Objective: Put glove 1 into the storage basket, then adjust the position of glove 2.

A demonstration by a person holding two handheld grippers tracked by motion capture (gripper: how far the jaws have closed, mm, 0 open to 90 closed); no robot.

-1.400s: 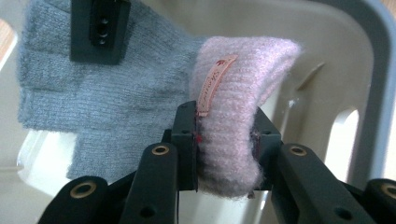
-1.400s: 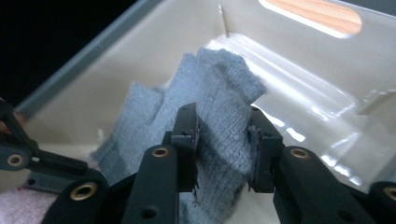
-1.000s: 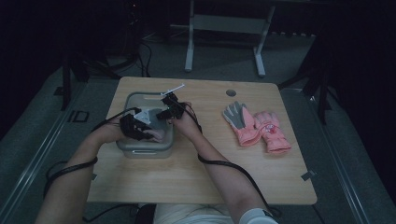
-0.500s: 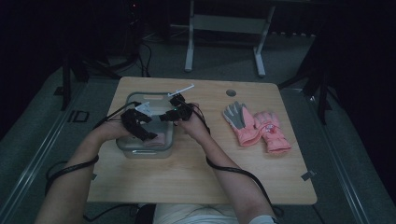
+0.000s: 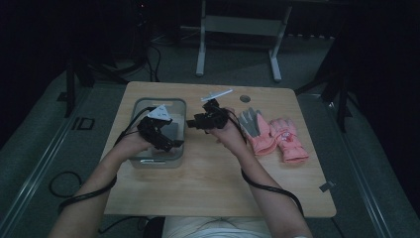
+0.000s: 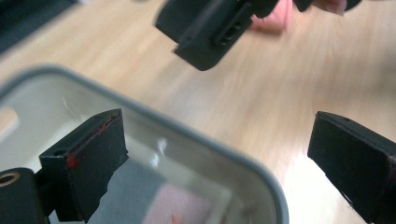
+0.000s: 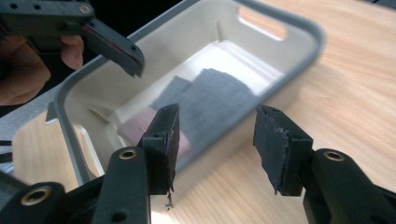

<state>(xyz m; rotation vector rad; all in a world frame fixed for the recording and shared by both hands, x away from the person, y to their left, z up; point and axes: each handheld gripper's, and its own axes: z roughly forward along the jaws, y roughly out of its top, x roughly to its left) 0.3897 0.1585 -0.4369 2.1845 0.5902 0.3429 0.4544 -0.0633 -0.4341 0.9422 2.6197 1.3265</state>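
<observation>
Over the bin (image 5: 159, 157), both grippers' jaws gape wide, holding nothing.

— Was any text, label, brand or number legible?
— None was. The bin (image 5: 143, 161), gloves (image 5: 272, 136) and table (image 5: 213, 188) bore no readable marking; the frames were dim and blurred.

right gripper (image 7: 215, 144): jaws apart, empty, near the bin's outer wall
bin (image 7: 299, 35): white, grey rim, on wooden table (image 7: 355, 93)
cloth (image 7: 210, 100): grey, flat inside the bin
left gripper (image 7: 109, 44): far left, over the bin's rim
</observation>
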